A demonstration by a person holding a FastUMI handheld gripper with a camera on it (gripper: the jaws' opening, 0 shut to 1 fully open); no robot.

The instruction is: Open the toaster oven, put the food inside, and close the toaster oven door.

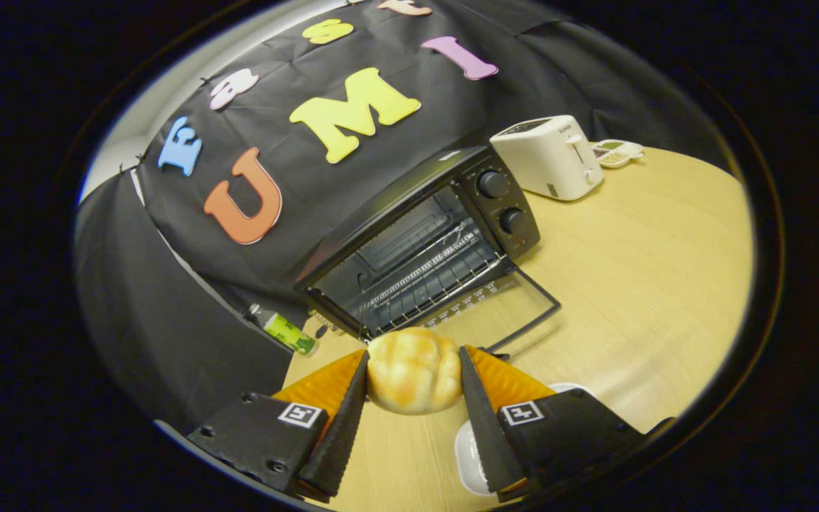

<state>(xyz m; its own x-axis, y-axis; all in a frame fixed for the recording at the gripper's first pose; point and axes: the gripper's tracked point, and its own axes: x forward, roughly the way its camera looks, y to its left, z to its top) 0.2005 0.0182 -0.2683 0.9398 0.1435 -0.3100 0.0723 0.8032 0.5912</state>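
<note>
Starting at the left, we see a small green bottle [284, 330] lying on the table [637, 284] beside the booth's dark wall, just off the toaster oven's near corner. Next comes the toaster oven [416, 242] itself, black, with its glass door [505, 309] already dropped flat onto the table and the wire rack [431, 274] bare inside. Two knobs sit on its right-hand panel.

In front of the open door, our tool [413, 373] is clenched on the bread roll [413, 370]: both fingers press its sides, and the roll is carried between them, just short of the door's near edge. We judge the roll to be light and soft, with a smooth, glazed-looking crust, so a hard squeeze could dent it and a loose one could let it slip. Holding it across its widest part, as we do now, seems the safest grip.

Below the right finger a white tray [468, 455] rests on the table. Farther right, beyond the oven, stands a white toaster [548, 156], and past it a small dish [617, 152] with something greenish in it.
</note>
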